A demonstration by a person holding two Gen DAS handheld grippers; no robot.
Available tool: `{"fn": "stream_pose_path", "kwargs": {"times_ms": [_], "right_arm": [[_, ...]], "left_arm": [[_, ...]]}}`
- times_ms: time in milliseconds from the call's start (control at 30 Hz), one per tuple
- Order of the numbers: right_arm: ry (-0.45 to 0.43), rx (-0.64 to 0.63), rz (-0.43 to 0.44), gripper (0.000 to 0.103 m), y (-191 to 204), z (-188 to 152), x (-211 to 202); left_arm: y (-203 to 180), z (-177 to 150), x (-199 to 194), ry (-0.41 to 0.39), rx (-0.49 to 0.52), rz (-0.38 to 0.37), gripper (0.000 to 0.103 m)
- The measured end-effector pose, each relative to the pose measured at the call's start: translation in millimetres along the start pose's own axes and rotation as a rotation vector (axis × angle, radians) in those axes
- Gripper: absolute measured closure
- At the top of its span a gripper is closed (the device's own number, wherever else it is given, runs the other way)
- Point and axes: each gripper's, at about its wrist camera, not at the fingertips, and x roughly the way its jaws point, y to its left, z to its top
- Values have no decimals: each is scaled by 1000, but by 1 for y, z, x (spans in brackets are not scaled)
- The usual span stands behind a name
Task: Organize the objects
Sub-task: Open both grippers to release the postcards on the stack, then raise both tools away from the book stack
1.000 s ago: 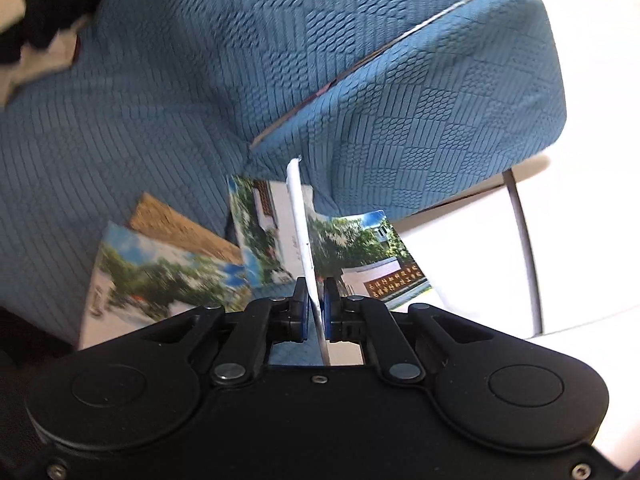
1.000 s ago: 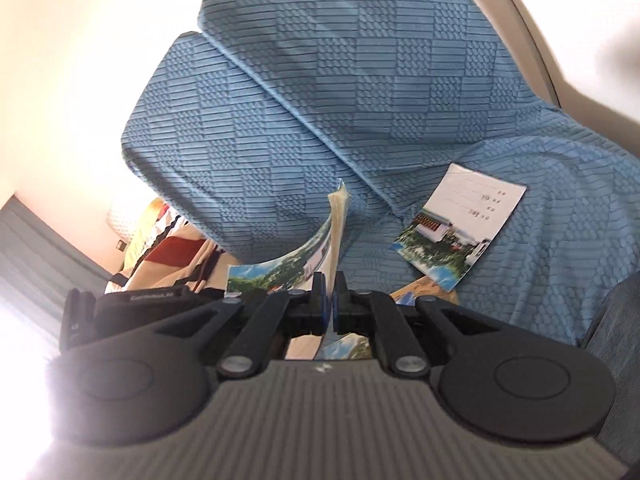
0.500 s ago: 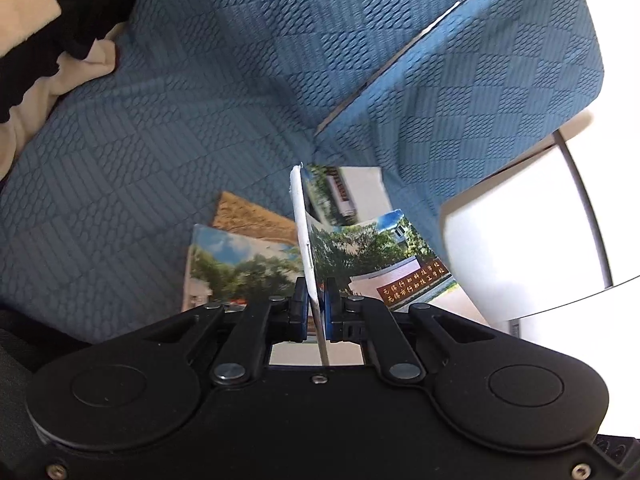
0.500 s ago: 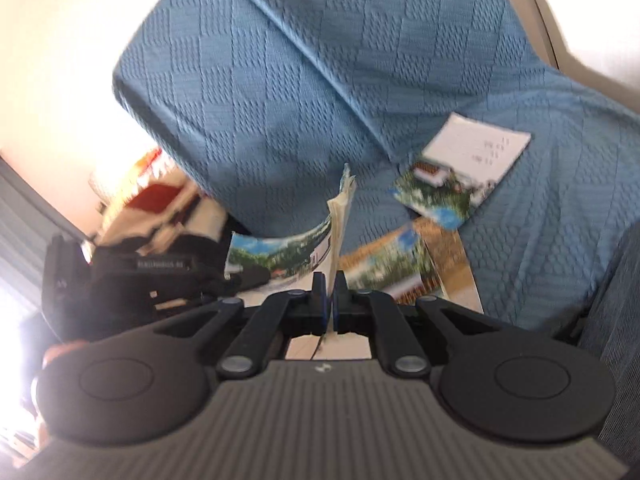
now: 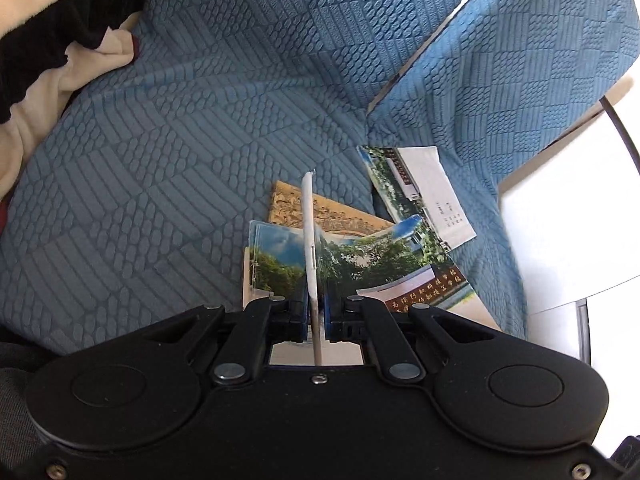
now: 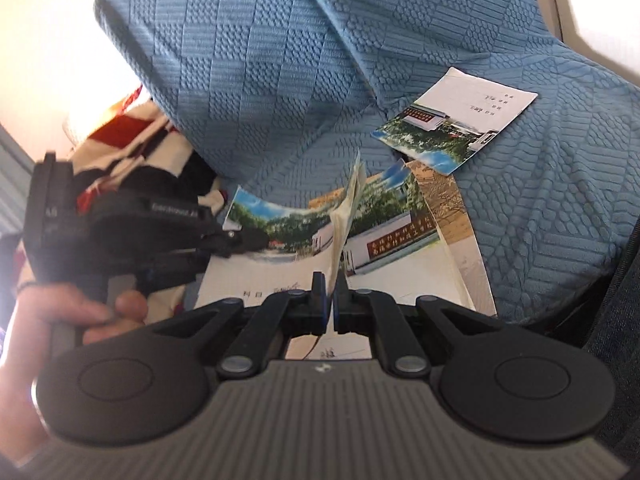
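Both grippers, left gripper point(image 5: 316, 312) and right gripper point(image 6: 331, 300), clench opposite edges of one photo booklet point(image 6: 280, 236), held above the sofa cover point(image 5: 180, 140) over loose photo cards point(image 5: 420, 192), apparently for stacking.

Striped blanket point(image 5: 44, 28) cut off top-left

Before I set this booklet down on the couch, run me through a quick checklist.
1. Left gripper clamped on the booklet's edge: ok.
2. Right gripper clamped on the same booklet: ok.
3. Booklet flat between the grippers: not ok, it sags and curls.
4. Landing spot: the gold-patterned booklet lies underneath, ok for stacking.
5. Separate leaflet near the cushion fold, off the pile: not ok.
6. Edges lined up with the pile below: cannot tell.
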Motion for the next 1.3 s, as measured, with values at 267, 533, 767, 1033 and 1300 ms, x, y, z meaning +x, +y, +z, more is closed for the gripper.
{"fn": "stream_pose_path", "kwargs": {"times_ms": [267, 533, 767, 1033, 1300], "right_arm": [[34, 46, 26, 94, -11, -5, 3], [102, 80, 17, 80, -14, -4, 8], [128, 96, -27, 53, -24, -5, 3], [119, 100, -40, 53, -34, 6, -17], [50, 17, -98, 53, -43, 22, -26]], "left_arm": [[4, -7, 8, 7, -3, 35, 94], [2, -5, 3, -7, -3, 61, 79], [-1, -9, -8, -22, 58, 157, 74], [-18, -16, -31, -56, 130, 150, 72], [-30, -26, -53, -119, 143, 138, 69]]}}
